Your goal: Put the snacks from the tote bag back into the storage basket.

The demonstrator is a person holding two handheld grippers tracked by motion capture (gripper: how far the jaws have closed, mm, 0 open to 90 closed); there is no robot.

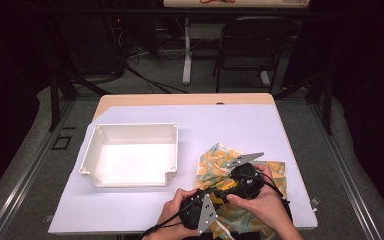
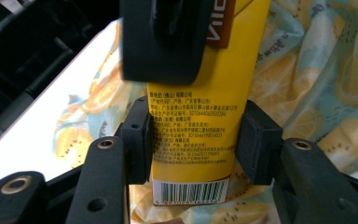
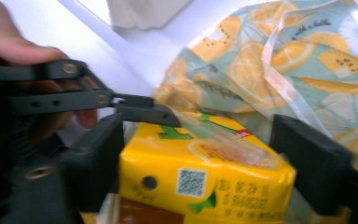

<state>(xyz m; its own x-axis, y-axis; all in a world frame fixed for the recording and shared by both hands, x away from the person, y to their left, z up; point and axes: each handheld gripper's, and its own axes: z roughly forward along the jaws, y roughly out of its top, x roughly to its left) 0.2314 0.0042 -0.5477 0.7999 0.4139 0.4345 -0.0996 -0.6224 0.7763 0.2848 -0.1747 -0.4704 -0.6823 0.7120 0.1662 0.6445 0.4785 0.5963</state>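
Note:
A yellow drink carton (image 1: 224, 194) hangs just above a lemon-print cloth bag (image 1: 219, 161) at the table's front right. My left gripper (image 2: 193, 140) is shut on the carton (image 2: 191, 107), its pads pressing both sides low down near the barcode. My right gripper (image 3: 198, 144) holds the same carton (image 3: 168, 161) from the top end, a jaw on each side, by the straw hole. In the high view the left gripper (image 1: 216, 196) and right gripper (image 1: 232, 189) meet tip to tip, one hand on each.
An empty white tray (image 1: 130, 129) stands left of the bag on the pale table cover. The cloth bag (image 3: 270, 60) lies rumpled under both grippers. A black chair (image 1: 252, 45) stands beyond the far edge. The front table edge lies just under the hands.

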